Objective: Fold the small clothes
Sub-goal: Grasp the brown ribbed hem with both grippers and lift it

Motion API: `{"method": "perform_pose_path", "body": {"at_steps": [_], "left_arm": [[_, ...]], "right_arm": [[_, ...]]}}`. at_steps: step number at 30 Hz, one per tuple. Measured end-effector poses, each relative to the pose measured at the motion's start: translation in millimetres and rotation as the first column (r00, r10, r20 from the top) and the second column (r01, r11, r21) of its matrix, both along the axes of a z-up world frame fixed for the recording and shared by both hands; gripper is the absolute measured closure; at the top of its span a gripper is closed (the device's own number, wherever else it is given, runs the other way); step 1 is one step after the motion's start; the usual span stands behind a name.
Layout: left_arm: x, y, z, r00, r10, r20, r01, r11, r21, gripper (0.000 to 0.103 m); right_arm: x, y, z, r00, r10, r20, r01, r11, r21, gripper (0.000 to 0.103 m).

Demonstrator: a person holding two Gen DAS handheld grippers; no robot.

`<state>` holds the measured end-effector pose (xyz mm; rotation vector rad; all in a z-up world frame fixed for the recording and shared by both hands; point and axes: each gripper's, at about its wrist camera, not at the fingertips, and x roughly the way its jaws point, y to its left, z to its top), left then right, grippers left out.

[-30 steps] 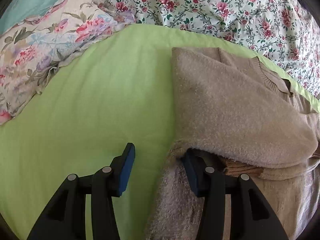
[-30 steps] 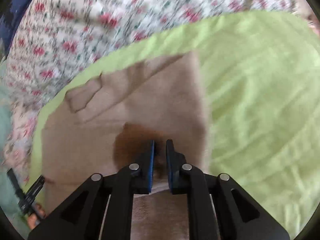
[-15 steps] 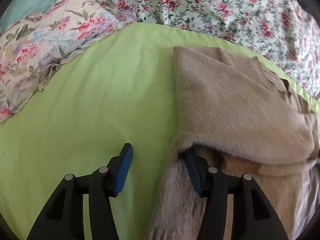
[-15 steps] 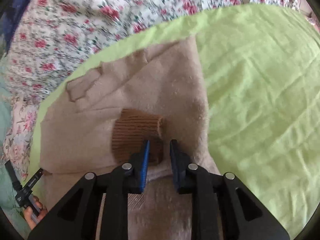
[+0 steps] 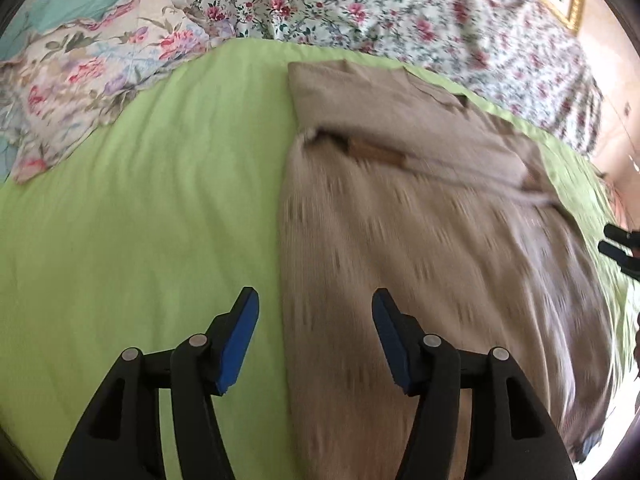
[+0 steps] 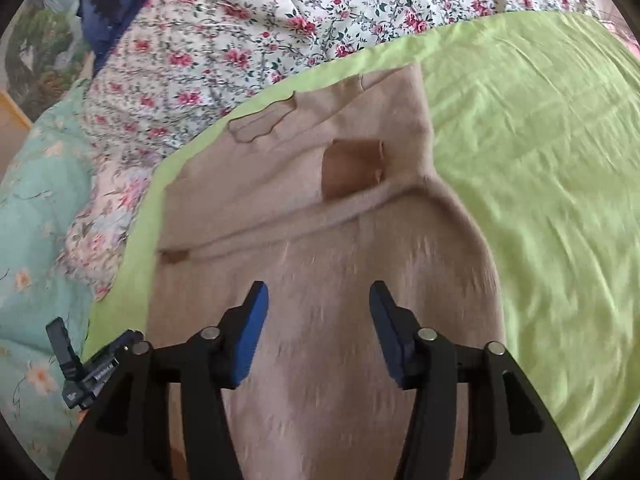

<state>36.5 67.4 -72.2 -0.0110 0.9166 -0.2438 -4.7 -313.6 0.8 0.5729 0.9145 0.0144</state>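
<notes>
Beyond both claws, a green sheet (image 5: 140, 208) covers the bed, bordered by a rose-print quilt (image 6: 248, 40) and a floral pillow (image 5: 88, 80). A beige sweater (image 6: 320, 280) lies flat on the sheet, its brown cuff (image 6: 352, 168) folded across the chest ahead of the right claw (image 6: 316, 320). The right claw's jaws have just been opening and stand released above the sweater's body, gripping nothing. The left claw (image 5: 316, 336), likewise just widened and empty, straddles the sweater's left edge.

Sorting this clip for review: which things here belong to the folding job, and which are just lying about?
Job:
- beige sweater, sleeves folded in, brown cuff showing
- left gripper, open
- right gripper, jaws just opened, nothing between them
- green sheet under the sweater

Lying about:
- floral quilt
- floral pillow
- teal bedding
</notes>
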Motion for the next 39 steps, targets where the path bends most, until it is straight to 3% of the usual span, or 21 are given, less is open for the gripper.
{"method": "perform_pose_path", "body": {"at_steps": [7,11,15,19,25,28,32,35,37,39], "left_arm": [[-61.8,18.7,-13.0,0.997,-0.058,-0.054,0.056,0.997,-0.045,0.034],[-82.3,19.9,-25.7,0.988,-0.108,-0.11,0.096,0.99,-0.102,0.034],[-103.0,18.7,-31.3,0.981,-0.153,-0.116,0.137,0.982,-0.133,0.033],[-116.2,15.6,-32.1,0.967,-0.222,-0.128,0.189,0.956,-0.226,0.034],[-127.7,5.7,-35.1,0.957,-0.27,-0.109,0.242,0.945,-0.219,0.036],[-123.7,5.4,-36.9,0.952,-0.283,-0.116,0.249,0.937,-0.246,0.046],[-117.3,8.6,-41.1,0.953,-0.279,-0.122,0.239,0.934,-0.264,0.069],[-116.4,17.0,-43.2,0.955,-0.265,-0.131,0.219,0.931,-0.292,0.084],[-117.6,19.5,-44.5,0.954,-0.27,-0.132,0.219,0.925,-0.312,0.096],[-121.0,16.4,-42.1,0.957,-0.267,-0.117,0.223,0.929,-0.294,0.097]], "right_arm": [[-78.6,2.9,5.9,0.999,-0.027,0.037,0.027,1.0,0.013,0.03],[-118.5,-2.5,2.0,0.999,-0.023,0.027,0.024,1.0,-0.014,0.029],[-151.4,-8.8,-8.5,1.0,-0.025,0.014,0.025,0.999,-0.032,0.029],[-178.4,-15.0,-24.3,1.0,-0.02,-0.005,0.02,1.0,-0.004,0.029],[-196.2,-14.0,-43.9,0.999,0.033,-0.039,-0.033,0.999,0.003,0.029],[-197.3,-7.6,-46.7,0.997,0.071,-0.019,-0.071,0.997,0.003,0.029],[-185.9,11.7,-55.0,0.987,0.162,0.013,-0.162,0.985,0.058,0.03],[-183.9,22.3,-58.6,0.979,0.202,0.018,-0.203,0.978,0.048,0.043],[-186.7,21.2,-61.9,0.977,0.214,0.009,-0.214,0.975,0.062,0.075],[-191.0,17.9,-68.2,0.975,0.22,-0.015,-0.218,0.973,0.079,0.088]]}}
